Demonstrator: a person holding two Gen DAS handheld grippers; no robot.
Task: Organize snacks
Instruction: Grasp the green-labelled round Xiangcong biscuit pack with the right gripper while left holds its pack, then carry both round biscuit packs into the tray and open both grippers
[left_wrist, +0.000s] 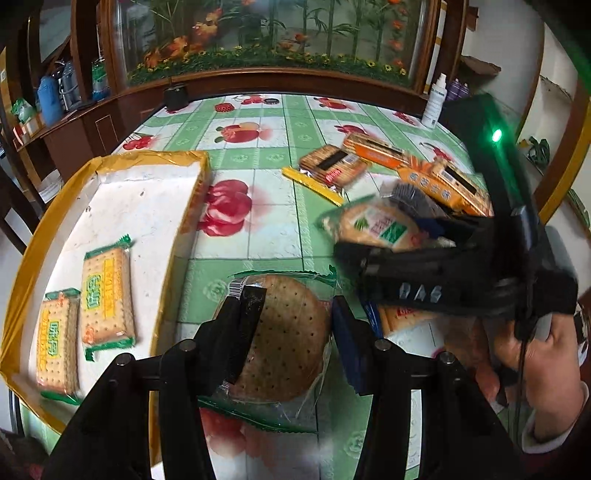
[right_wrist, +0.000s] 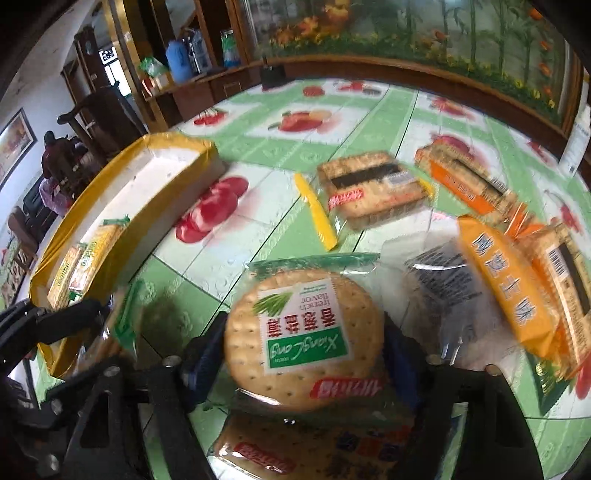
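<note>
My left gripper (left_wrist: 295, 336) is shut on a round cracker pack (left_wrist: 288, 343), plain side up, just right of the white foam tray (left_wrist: 184, 158) with yellow taped edges. Two green-wrapped rectangular cracker packs (left_wrist: 107, 295) lie in the tray. My right gripper (right_wrist: 304, 350) is shut on another round cracker pack (right_wrist: 303, 332) with a green label, its blue pads (right_wrist: 205, 347) against both edges. In the left wrist view that pack (left_wrist: 376, 225) hangs tilted and blurred in the right gripper (left_wrist: 406, 266). A further pack (right_wrist: 295, 450) lies beneath it.
Loose snacks lie on the fruit-print tablecloth (left_wrist: 258, 122): a yellow-edged square pack (right_wrist: 369, 188), orange packs (right_wrist: 469, 184) (right_wrist: 509, 284) and a dark-labelled pack (right_wrist: 443, 280). A spray bottle (left_wrist: 434, 103) and a black object (left_wrist: 175, 96) stand at the far edge. A hand (left_wrist: 535, 350) holds the right gripper.
</note>
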